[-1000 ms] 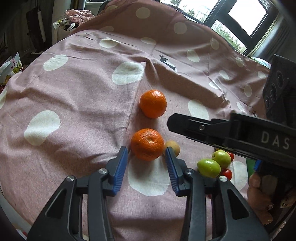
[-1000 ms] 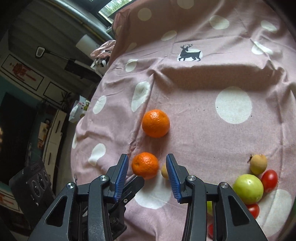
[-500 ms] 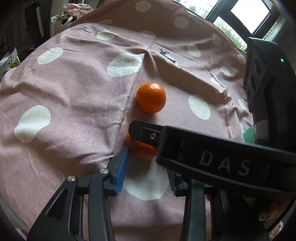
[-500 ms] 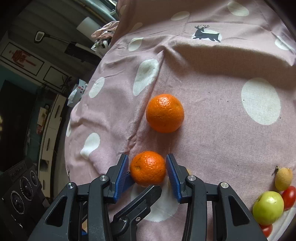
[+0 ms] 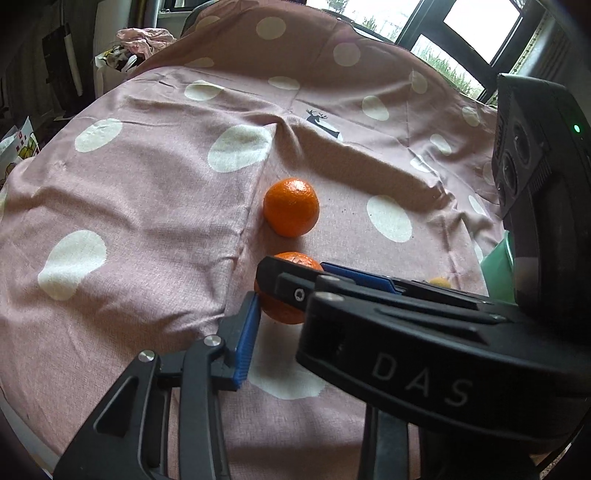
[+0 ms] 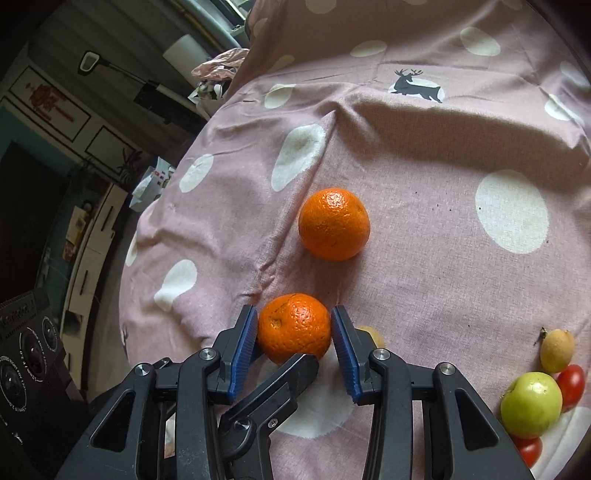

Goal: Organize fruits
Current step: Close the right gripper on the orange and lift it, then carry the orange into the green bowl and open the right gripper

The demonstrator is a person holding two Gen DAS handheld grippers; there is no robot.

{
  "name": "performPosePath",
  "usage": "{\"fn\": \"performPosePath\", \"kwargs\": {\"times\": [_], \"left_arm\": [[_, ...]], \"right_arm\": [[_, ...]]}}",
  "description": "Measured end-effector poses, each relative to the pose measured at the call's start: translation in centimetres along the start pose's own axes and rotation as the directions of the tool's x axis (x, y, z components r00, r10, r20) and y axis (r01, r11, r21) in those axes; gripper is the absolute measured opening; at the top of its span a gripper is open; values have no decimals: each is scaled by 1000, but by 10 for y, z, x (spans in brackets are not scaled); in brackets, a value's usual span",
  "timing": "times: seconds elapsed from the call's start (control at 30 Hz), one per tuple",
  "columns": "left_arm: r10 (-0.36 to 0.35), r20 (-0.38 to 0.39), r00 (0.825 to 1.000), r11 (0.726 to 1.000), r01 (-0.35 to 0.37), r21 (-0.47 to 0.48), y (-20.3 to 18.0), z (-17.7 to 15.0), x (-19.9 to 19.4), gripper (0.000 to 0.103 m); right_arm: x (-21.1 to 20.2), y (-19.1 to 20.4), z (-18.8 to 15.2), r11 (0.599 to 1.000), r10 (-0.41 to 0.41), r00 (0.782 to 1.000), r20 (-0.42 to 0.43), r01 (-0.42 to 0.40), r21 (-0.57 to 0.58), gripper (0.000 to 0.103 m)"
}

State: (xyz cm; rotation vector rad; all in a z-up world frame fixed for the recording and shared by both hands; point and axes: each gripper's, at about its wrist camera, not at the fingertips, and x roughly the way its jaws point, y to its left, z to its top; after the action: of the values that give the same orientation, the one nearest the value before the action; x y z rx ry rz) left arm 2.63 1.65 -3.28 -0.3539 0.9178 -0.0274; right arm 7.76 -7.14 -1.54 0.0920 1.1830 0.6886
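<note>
Two oranges: near orange (image 6: 293, 328) clamped between the pads of the right gripper (image 6: 294, 341); far orange (image 6: 333, 223) free just beyond. Left gripper (image 5: 280, 314) closing around the same near orange, contact unclear. One green fruit (image 6: 531, 404), two red tomatoes (image 6: 571, 382), two small yellow fruits (image 6: 557, 350). Pink dotted cloth (image 6: 424, 155); window (image 5: 476, 29) behind.

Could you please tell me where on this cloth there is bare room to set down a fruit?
Bare cloth lies beyond the far orange, toward the deer print. It is crowded around the near orange and the green fruit.
</note>
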Motion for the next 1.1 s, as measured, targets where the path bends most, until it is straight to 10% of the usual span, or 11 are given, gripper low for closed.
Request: {"fn": "performPosePath", "kwargs": {"times": [0.37, 1.1], "left_arm": [[-93, 119, 989, 982, 71, 175, -48, -9, -47, 36], [-285, 155, 946, 835, 166, 524, -210, -16, -59, 37]], "right_arm": [[-76, 4, -28, 999, -38, 978, 204, 30, 42, 44], [-212, -87, -73, 952, -208, 840, 501, 57, 299, 44]]}}
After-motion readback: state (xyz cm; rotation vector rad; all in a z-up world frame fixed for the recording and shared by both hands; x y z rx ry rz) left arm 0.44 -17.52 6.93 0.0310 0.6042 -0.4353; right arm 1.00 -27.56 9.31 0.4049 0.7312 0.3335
